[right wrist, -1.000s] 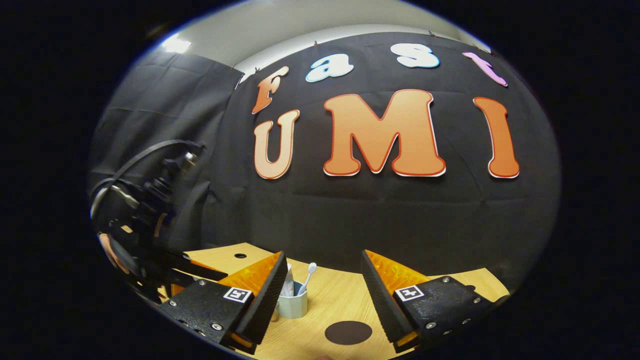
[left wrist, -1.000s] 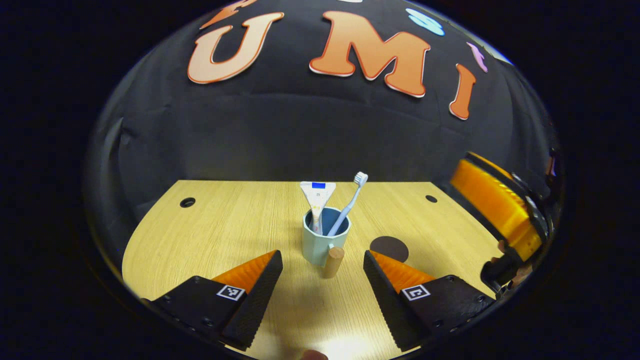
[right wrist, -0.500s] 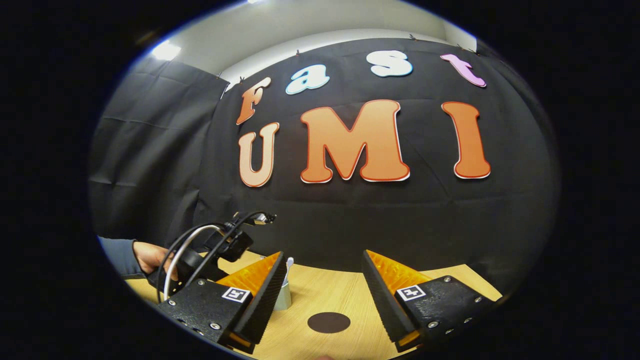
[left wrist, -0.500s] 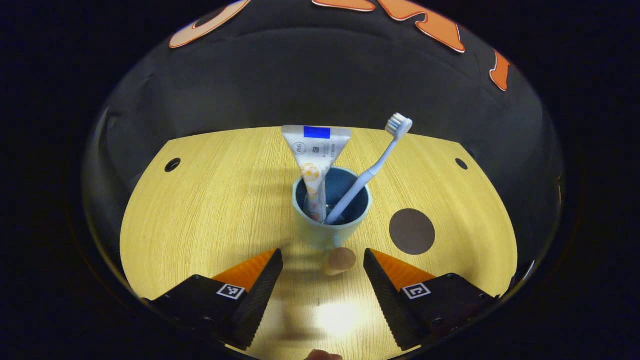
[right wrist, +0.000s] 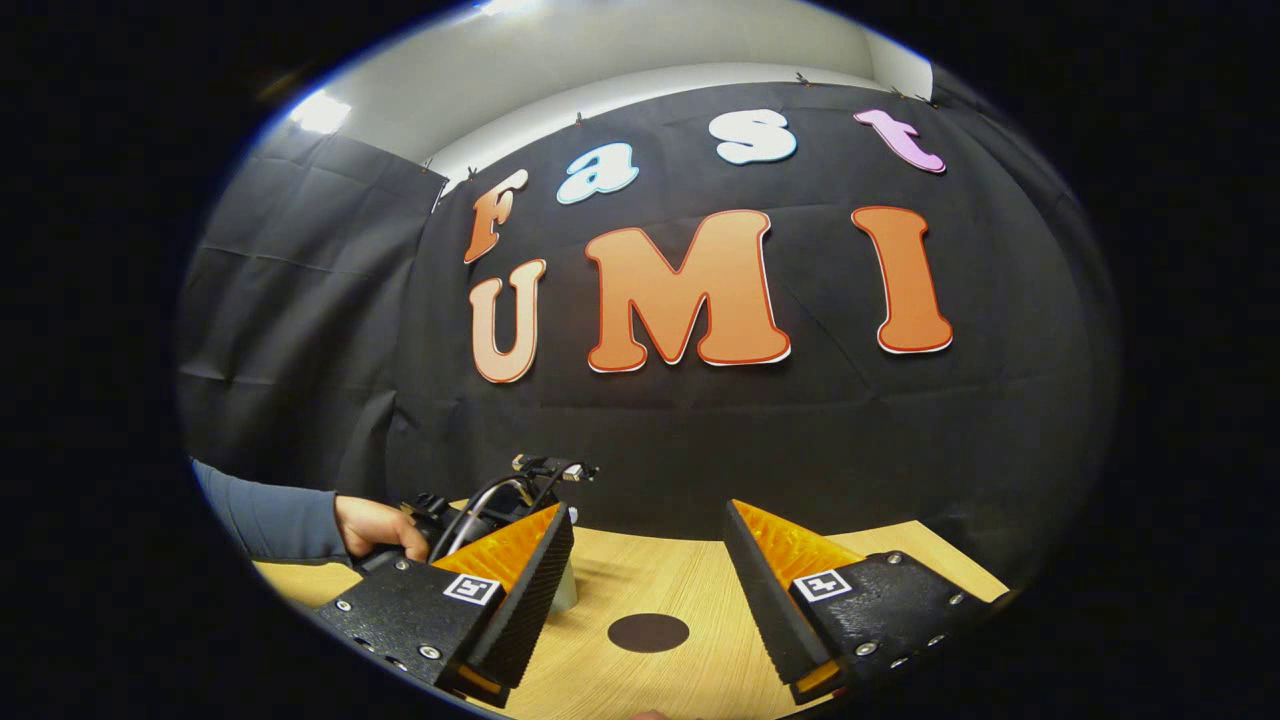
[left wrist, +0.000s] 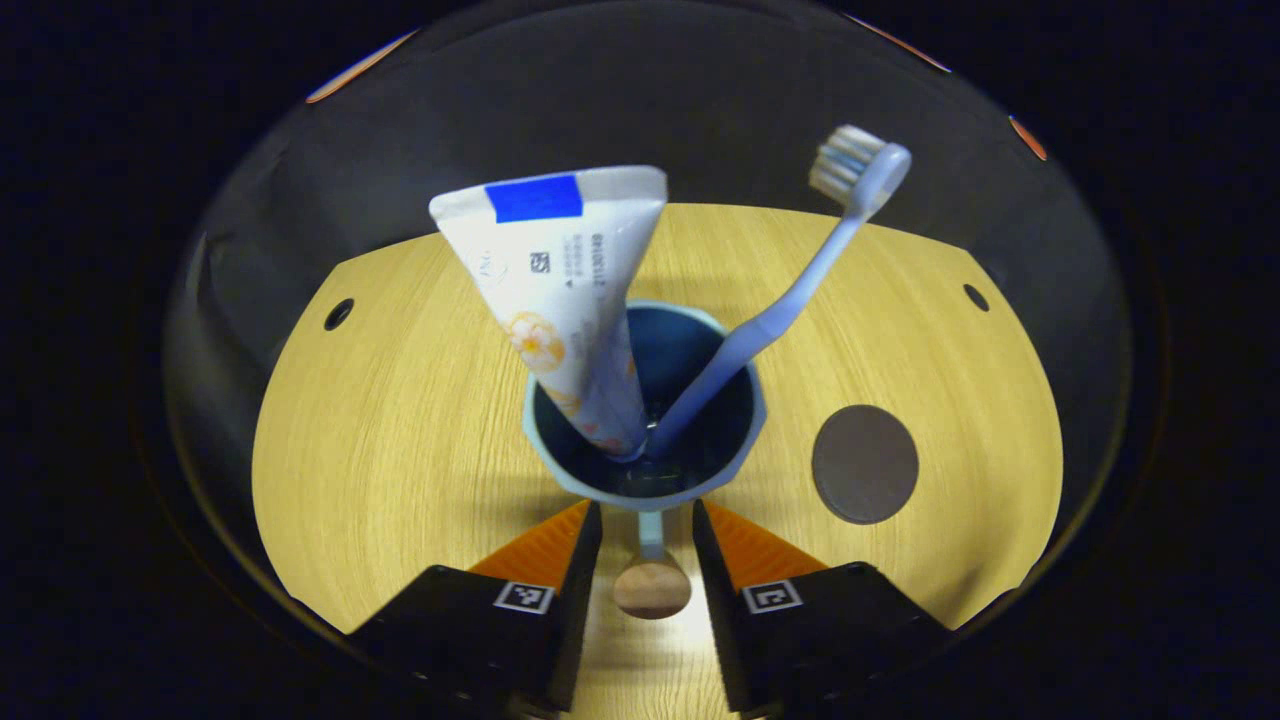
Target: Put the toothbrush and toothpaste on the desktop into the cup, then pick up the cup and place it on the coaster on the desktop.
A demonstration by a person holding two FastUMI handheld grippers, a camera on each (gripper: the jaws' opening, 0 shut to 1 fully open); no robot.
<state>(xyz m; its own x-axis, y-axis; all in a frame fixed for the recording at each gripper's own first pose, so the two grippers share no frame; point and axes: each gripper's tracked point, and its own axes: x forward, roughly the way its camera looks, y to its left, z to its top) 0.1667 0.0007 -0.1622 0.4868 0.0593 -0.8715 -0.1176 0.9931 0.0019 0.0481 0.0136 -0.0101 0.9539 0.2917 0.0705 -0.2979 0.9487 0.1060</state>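
Left gripper view: the cup [left wrist: 645,440] stands on the desktop [left wrist: 400,430] at frame centre, seen from above, pale outside and dark blue inside. The toothpaste [left wrist: 565,290] stands in it, crimped end up, leaning toward 11 o'clock; the toothbrush [left wrist: 780,310] leans toward 1 o'clock, bristles up. The cup's handle [left wrist: 651,580], tipped with a wooden knob, points to 6 o'clock and lies between the fingers of the left gripper [left wrist: 647,530]. The jaws are narrowed around it; contact on both sides cannot be confirmed. The dark round coaster [left wrist: 865,464] lies at 3 o'clock from the cup, apart from it.

Right gripper view: the right gripper [right wrist: 650,535] is raised above the desktop [right wrist: 690,590], jaws spread wide, holding nothing. The coaster [right wrist: 649,632] lies between its fingers. At 9 o'clock, a hand [right wrist: 375,525] grips the other device.
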